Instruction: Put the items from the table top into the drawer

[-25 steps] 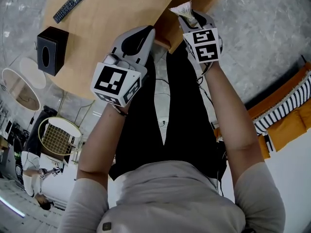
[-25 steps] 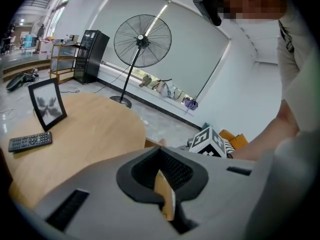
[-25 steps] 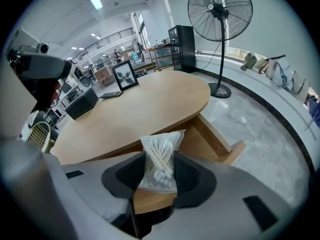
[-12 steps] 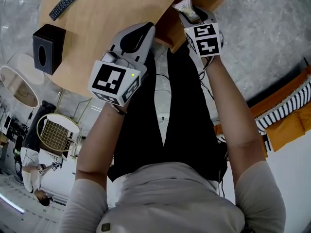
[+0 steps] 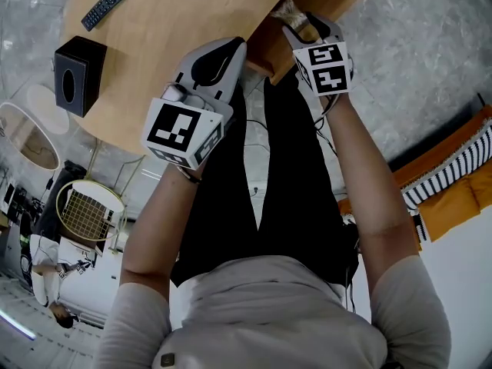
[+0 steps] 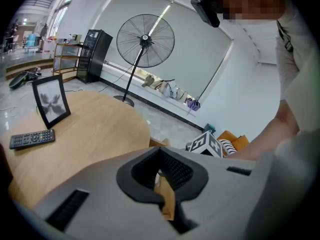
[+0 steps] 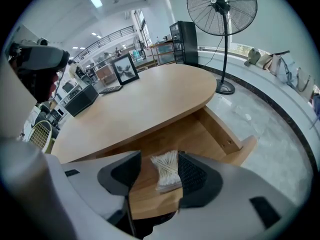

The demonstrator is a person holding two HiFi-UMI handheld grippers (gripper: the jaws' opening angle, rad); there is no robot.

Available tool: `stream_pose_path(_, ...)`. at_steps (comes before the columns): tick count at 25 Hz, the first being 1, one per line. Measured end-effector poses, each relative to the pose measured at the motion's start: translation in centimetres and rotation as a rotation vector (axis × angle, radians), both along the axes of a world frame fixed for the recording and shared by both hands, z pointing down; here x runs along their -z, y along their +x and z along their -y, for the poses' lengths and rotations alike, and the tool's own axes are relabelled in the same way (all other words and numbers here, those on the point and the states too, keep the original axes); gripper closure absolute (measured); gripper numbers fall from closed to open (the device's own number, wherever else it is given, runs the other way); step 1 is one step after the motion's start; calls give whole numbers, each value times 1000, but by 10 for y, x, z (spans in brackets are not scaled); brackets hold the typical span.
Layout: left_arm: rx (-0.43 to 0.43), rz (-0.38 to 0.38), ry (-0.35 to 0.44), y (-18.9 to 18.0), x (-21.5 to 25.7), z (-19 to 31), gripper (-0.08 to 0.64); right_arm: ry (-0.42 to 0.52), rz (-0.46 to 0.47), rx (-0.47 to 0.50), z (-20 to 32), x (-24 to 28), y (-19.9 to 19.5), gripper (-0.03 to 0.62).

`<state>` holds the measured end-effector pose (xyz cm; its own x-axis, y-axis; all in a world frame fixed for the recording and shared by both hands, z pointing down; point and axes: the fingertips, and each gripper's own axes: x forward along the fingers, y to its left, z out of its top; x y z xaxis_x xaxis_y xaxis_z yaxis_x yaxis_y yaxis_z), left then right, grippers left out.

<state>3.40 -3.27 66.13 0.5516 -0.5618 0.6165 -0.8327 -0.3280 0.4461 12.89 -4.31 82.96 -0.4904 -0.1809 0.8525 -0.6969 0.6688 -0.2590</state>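
Inside the open drawer under the wooden surface: one clear packet of cotton swabs, flat on the drawer floor between the jaws of the right gripper, which have just been opening and stand wide, not pressing it. At the drawer's thin wooden edge: left gripper, jaws narrow, clamped on it. On the surface: remote, picture frame, black tissue box.
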Motion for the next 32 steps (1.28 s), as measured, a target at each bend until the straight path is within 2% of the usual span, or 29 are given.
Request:
stream_pose_path(7,7,7,47,-9,38,0,551,33,37,30,-1,46,-17,348)
stream_pose_path(12,27,16,91,-22,84,-3,551,98,79,51,4,113,-34,368)
stream_pose_path(19,59,34,154,-43,180,-22,551,237,145,93,11,249,-57,405)
stream_pose_path(25,127,49,237,-67,293,-49,551,373,220,131,4,391,-70,437)
stream_pose_path(28,168,39,290,-79,351,-64,551,437,257,162,-9,456,-78,448)
stream_pose_path(32,200,77,393,-99,416,-76,551,539,337,214,-19,537,-92,471)
